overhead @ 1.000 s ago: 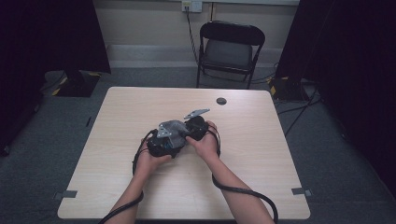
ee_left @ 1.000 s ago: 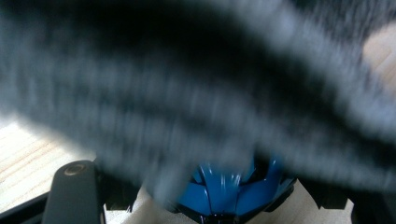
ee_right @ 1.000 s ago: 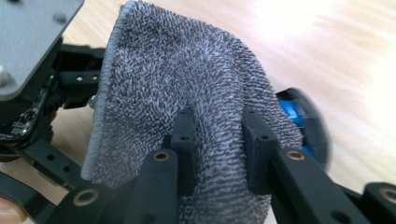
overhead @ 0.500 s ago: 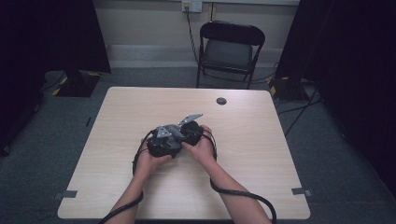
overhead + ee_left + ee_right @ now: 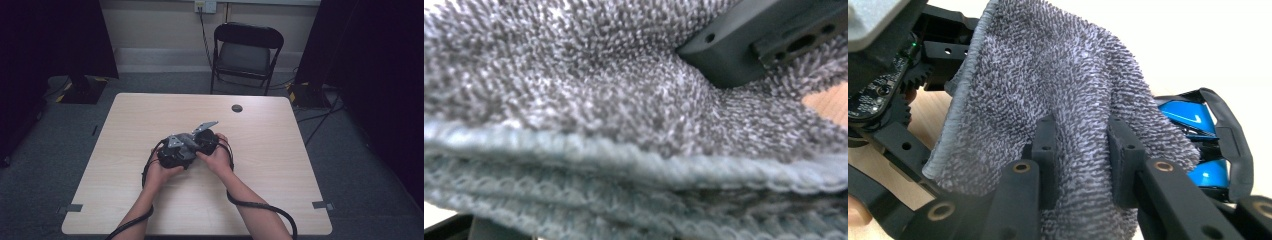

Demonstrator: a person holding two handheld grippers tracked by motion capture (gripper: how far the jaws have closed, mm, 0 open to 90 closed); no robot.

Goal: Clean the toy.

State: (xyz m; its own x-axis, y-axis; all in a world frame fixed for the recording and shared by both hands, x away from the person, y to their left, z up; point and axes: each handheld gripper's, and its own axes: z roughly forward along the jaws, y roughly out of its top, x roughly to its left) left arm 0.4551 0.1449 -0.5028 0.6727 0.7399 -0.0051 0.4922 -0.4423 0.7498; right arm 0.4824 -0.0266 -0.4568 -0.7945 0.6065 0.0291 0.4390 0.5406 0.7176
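Note:
Both hands meet at the middle of the table (image 5: 280, 190), with my left gripper (image 5: 172, 152) and right gripper (image 5: 206, 142) pressed close together. A grey terry cloth (image 5: 1048, 75) hangs between them. My right gripper (image 5: 1083, 145) is shut on a fold of it, with cloth bunched between both pads. The body of my left gripper (image 5: 883, 85) sits just left of the cloth's hemmed edge. In the left gripper view the folded cloth (image 5: 599, 100) lies right against the camera and hides the left jaws. One black finger (image 5: 744, 45) of the right gripper presses into it there.
A small black round thing (image 5: 236, 108) lies near the table's far edge. A black folding chair (image 5: 247, 50) stands beyond the table. Thick cables (image 5: 260, 207) trail off the near edge. A blue and black strapped part (image 5: 1193, 120) shows behind the cloth.
My right gripper has drawn slightly toward the left one and the near side. The left hand has held still. Both grips look the same.

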